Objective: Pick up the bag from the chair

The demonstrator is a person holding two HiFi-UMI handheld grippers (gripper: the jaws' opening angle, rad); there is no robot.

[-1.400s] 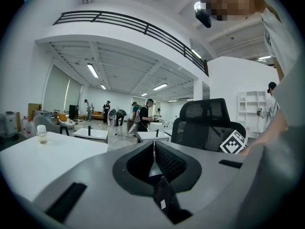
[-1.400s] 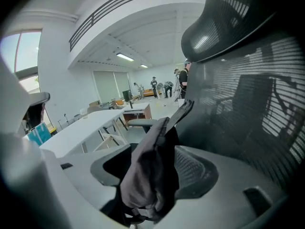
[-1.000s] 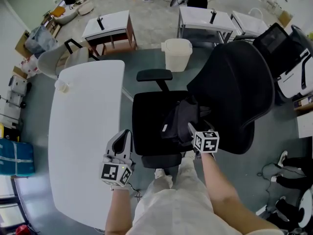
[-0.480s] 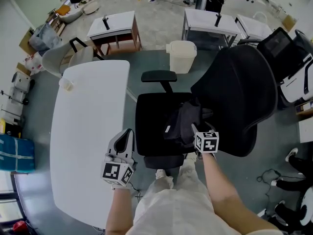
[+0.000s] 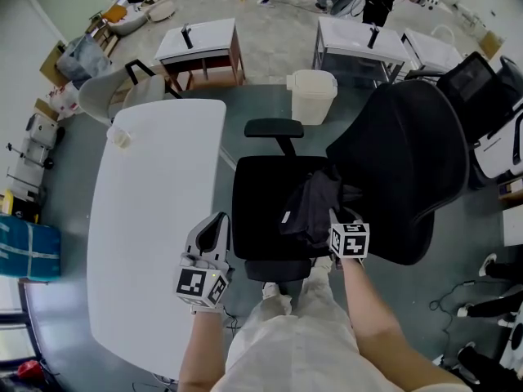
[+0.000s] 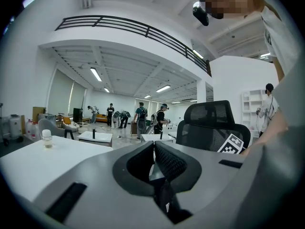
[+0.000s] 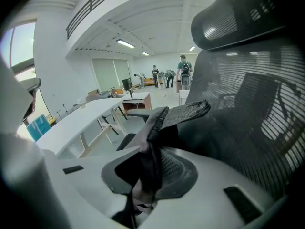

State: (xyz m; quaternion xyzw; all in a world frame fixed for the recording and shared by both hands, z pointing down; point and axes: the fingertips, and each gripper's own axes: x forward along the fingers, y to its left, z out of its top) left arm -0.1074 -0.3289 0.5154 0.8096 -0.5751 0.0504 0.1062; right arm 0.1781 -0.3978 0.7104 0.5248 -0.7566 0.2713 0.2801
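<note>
The white desk (image 5: 155, 219) fills the left of the head view, its long right edge running away from the person. A black office chair (image 5: 413, 166) stands just off that right edge, about level with the desk's middle. Its seat faces the person and its mesh backrest leans away to the right. A pale lidded bin (image 5: 311, 95) sits on the floor beyond the desk's far right corner.

The bag (image 5: 313, 207), dark and slumped, lies on the chair seat, well apart from the desk's right edge. The right gripper (image 5: 333, 216) reaches over the seat's front, and its jaws are clenched on a fold of the bag's dark fabric and strap, which rises between them in the right gripper view.

The left gripper (image 5: 214, 225) hangs over the desk's right edge, towards the near end. Its jaws are pressed together at the tips with nothing between them.

A small clear cup (image 5: 121, 138) stands at the desk's far left corner.
</note>
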